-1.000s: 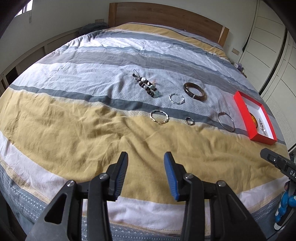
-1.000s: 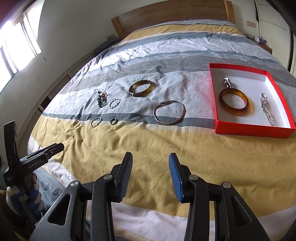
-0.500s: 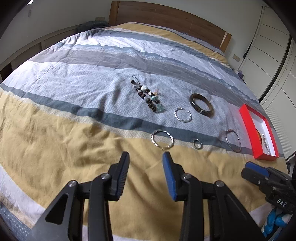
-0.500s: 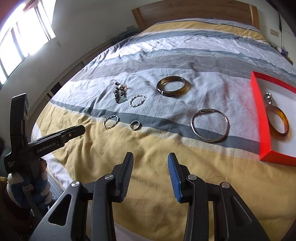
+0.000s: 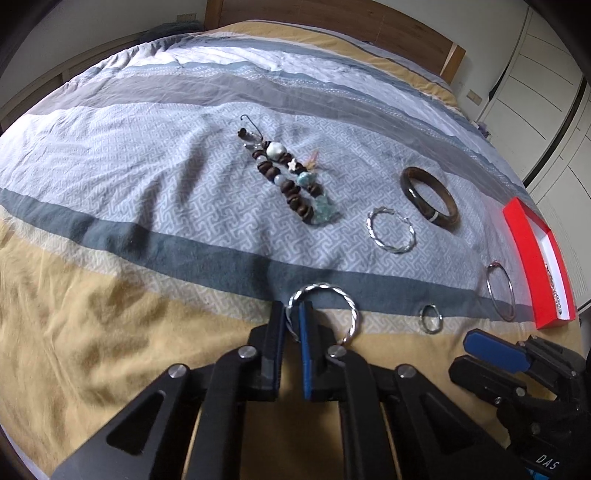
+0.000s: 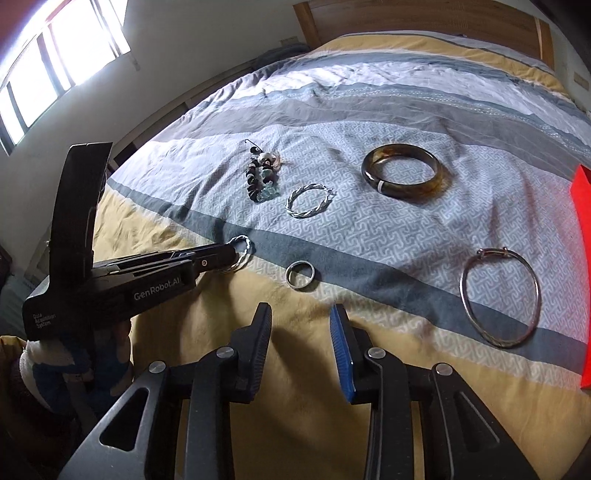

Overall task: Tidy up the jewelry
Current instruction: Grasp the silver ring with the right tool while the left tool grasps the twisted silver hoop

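My left gripper [image 5: 291, 314] is shut on the near rim of a twisted silver bangle [image 5: 347, 299] lying on the bedspread; it also shows in the right wrist view [image 6: 242, 254]. My right gripper [image 6: 301, 328] is open and empty, just short of a small silver ring [image 6: 300, 275], which also shows in the left wrist view [image 5: 431, 318]. Farther off lie a second twisted bangle [image 5: 389, 230], a brown bangle [image 5: 430, 199], a beaded bracelet [image 5: 288, 177] and a thin silver bangle [image 6: 500, 297]. A red box [image 5: 532, 254] sits at the right.
The striped bedspread [image 5: 110, 314] covers the whole bed, with a wooden headboard [image 5: 332, 22] at the far end. White wardrobe doors [image 5: 546, 74] stand to the right. A window [image 6: 55, 66] is on the left wall.
My left gripper has moved forward to the near twisted bangle and shut on its rim. My right gripper has moved forward and left toward the small ring, still open.
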`<state>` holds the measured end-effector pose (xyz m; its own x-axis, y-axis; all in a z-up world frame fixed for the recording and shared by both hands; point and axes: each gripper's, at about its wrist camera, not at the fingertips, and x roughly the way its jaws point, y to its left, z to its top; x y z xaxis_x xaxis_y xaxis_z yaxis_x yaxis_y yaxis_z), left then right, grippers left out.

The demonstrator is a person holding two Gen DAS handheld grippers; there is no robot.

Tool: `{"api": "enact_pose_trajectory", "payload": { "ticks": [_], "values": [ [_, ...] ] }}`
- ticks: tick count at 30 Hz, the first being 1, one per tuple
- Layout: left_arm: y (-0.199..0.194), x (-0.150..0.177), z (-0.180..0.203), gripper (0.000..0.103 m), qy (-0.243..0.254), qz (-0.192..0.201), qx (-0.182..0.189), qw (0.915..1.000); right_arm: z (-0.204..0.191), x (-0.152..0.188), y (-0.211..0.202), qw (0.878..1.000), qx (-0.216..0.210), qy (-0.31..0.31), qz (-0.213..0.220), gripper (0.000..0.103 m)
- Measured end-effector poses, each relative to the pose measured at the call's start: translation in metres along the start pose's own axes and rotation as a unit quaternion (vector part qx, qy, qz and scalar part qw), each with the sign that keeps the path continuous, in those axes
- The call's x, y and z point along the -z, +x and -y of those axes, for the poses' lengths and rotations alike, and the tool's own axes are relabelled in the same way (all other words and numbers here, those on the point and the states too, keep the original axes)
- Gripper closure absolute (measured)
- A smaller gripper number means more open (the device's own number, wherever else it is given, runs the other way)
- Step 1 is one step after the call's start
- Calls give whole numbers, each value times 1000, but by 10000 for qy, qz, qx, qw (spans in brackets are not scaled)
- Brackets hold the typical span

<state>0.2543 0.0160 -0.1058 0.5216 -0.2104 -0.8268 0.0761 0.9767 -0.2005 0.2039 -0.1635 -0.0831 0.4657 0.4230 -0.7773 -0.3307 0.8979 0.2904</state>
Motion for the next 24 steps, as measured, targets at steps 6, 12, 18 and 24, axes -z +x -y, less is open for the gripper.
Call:
{"api": "enact_pose_trajectory", "payload": {
  "ticks": [6, 12, 18, 24],
  "values": [
    [-4, 4, -12, 98, -217, 321, 18, 9992, -3, -11, 22, 9999, 23, -164, 1, 75],
    [-6, 5, -18, 98, -306, 410, 101, 9986, -2, -15, 35, 9997, 96, -237, 13, 82],
    [-10, 5, -14, 98, -227, 455, 55, 9987, -3, -15, 31, 9996, 117, -262, 85, 83],
    [-28, 4, 2, 98, -31, 543, 36, 9985, -3, -14, 1, 9995, 138, -182, 232, 83]
  ]
}}
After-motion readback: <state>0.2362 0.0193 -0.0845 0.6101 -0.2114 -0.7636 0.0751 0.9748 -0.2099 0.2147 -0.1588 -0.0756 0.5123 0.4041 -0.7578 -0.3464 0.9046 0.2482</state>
